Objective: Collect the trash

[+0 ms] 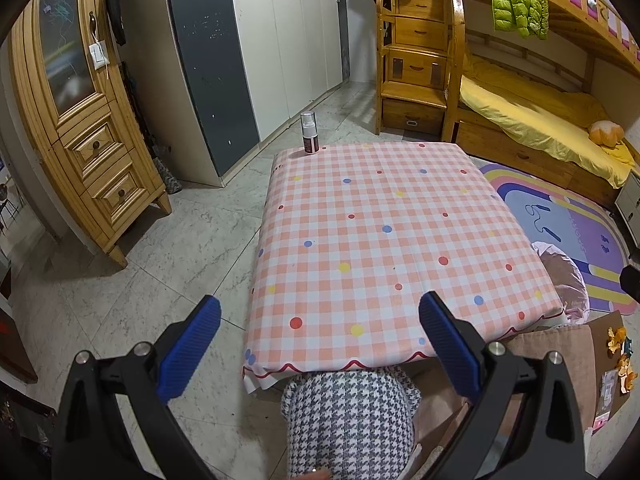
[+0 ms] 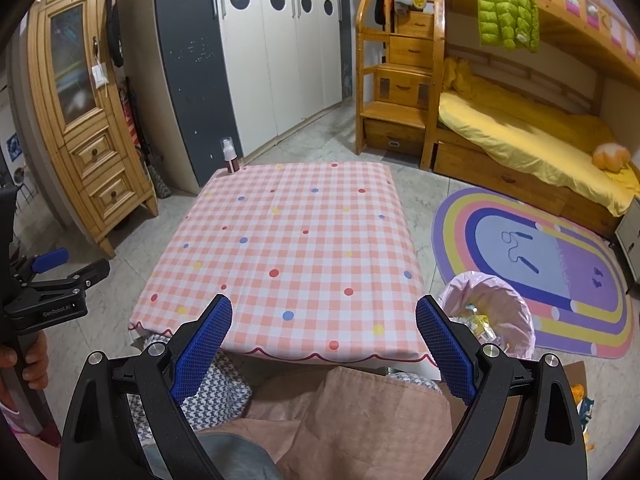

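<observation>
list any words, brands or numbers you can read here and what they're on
"GenRobot.AI": white print on the black body of the left gripper, seen from the right wrist view.
"SPORT": apparently, pale letters on the purple part of the rug; too distorted to be sure.
Spray bottle label: too small to read.
Pink-edged paper slip on the floor: blurred.
</observation>
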{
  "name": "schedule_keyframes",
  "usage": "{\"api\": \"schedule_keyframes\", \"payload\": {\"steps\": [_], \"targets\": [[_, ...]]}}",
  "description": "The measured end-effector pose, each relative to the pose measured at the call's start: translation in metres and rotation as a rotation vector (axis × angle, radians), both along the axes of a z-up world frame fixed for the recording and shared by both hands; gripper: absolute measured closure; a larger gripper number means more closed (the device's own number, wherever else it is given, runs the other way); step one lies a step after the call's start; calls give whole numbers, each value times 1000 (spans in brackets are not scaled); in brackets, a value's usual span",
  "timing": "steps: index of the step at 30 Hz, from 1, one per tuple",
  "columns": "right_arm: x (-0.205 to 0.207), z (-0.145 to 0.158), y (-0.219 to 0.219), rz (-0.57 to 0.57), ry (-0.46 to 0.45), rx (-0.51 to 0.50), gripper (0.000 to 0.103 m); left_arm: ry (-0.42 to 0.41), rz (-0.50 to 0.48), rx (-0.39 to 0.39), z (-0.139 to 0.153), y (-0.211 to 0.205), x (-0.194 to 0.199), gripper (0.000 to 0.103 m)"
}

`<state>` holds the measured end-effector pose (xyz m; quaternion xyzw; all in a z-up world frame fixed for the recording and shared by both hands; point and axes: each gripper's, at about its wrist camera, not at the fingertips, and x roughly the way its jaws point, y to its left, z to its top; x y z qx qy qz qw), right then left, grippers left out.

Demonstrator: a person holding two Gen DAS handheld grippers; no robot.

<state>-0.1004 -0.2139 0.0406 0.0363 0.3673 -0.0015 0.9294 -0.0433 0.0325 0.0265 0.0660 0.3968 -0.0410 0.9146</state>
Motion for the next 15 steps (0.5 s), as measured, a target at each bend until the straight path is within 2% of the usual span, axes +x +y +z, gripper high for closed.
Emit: {"api": "schedule_keyframes", "payload": {"steps": [15], "targets": [[4,-4,-2,-4,17,9,11,32,-17,-12,-6,-3,4,7]]}}
